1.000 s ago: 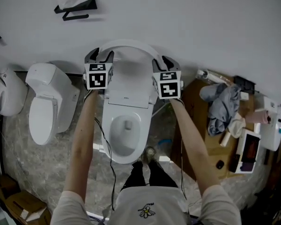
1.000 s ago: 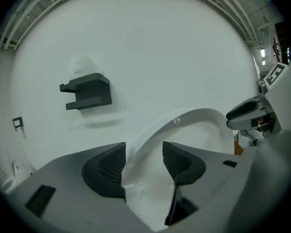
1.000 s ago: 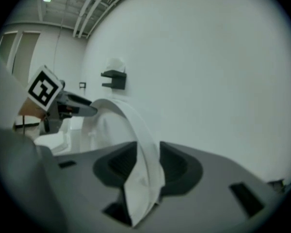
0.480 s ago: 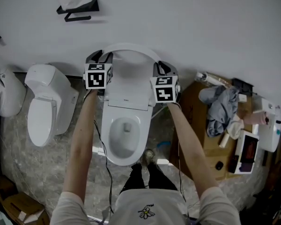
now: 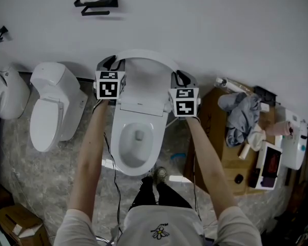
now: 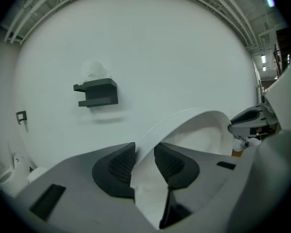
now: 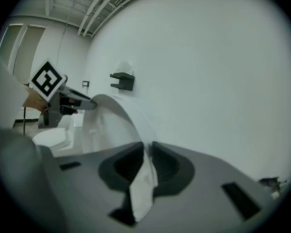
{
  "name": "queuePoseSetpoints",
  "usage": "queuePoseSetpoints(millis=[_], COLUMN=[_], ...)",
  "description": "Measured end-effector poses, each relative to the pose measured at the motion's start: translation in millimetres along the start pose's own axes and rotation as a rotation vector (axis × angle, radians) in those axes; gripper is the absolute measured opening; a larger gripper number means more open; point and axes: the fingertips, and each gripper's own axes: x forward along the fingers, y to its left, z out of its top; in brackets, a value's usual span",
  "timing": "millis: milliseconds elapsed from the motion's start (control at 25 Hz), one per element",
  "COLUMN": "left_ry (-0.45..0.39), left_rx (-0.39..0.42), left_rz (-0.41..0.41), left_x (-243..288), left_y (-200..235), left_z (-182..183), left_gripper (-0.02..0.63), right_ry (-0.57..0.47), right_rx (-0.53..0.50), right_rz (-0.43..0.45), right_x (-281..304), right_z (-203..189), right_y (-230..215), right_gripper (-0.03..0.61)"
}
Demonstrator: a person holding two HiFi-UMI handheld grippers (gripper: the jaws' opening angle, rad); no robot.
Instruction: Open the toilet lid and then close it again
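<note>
Toilet lid is up – standing near upright against the white wall, over the open bowl.

Left gripper is at the lid's left edge, near the top. In the left gripper view its jaws are closing with the lid rim running up between the pads; it doesn't look clamped from both sides yet.

Right gripper is at the lid's right edge, about level with the left one. In the right gripper view the jaws are pinched tight on the thin edge of the lid – the pads are squeezing it.

Both arms reach forward, one on either side of the bowl.

Surroundings: second toilet to the left on the stone floor, apart from the main one. Black tissue holder on the wall, up and left of the lid (also seen from both grippers). Wooden cabinet just right of the toilet, grey cloth heaped on its top.
</note>
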Motion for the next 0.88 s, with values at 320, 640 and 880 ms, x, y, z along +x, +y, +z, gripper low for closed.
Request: queuePoseSetpoints(millis=[320, 640, 880], left_ry=[0.03, 0.067, 0.119], left_rx=[0.034, 0.059, 0.101], left_rz=[0.049, 0.14, 0.168], left_x=[-51, -108, -150], left_y=[-10, -18, -31], left_z=[-22, -61, -95], left_gripper=[0.141, 0.141, 0.141], right_ry=[-0.023, -0.018, 0.002], right_rx=[0.014, -0.056, -0.087], right_rz=[0.057, 0.154, 0.207], right_x=[-45, -96, -130], right_z=[-19, -48, -78], right_y=[28, 65, 91], right_gripper=[0.08, 0.087, 0.095])
